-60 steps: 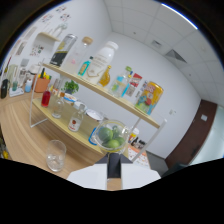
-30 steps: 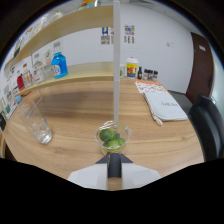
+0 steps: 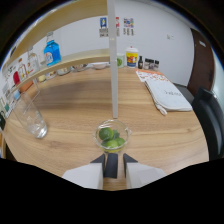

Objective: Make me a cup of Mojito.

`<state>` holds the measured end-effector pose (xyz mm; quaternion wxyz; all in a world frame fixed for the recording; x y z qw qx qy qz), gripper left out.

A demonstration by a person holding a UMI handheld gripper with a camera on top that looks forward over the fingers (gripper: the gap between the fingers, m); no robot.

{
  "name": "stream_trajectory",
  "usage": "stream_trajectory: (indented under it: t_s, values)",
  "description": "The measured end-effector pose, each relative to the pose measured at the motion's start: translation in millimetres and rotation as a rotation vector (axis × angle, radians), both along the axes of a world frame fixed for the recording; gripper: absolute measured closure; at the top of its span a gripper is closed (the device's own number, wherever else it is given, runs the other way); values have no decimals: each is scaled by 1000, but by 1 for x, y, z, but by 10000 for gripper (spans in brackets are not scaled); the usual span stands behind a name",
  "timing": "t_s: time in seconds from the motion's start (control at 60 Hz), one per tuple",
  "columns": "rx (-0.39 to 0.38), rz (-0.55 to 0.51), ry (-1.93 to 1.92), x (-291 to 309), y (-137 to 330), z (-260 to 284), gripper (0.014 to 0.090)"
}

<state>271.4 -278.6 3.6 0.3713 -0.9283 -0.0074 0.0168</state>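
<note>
Right, gripper view only: your gripper has its fingers close together at the bowl's near rim, but whether they pinch the rim you can't tell. Small glass bowl of limes sits just ahead of the fingers on the wooden table. Empty glass is well apart to the side, a white post stands just beyond the bowl, a cloth lies further off, shelf with bottles behind. Risk: thin rim could slip or the bowl tip, rolling limes out, if you tilt or swing it near the post. Fingertips mostly cut off; bottle labels unreadable; contact with the rim hidden
</note>
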Motion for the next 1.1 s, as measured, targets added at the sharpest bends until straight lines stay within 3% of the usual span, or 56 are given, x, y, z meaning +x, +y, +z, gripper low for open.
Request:
stream_trajectory:
  t_s: [0.067,0.117,0.2,0.433,0.65,0.9,1.1]
  values:
    - [4,-6,-14,2,-1,2,600]
    - [14,-20,-13,2,-2,9,307]
    - [49,-50,-14,2,-3,31,200]
    - [244,-75,8,-44,-4,127,193]
    - [342,-66,37,-125,-13,177,196]
    - [316,-16,31,-210,-36,153,190]
    - [280,0,37,-241,-28,144,185]
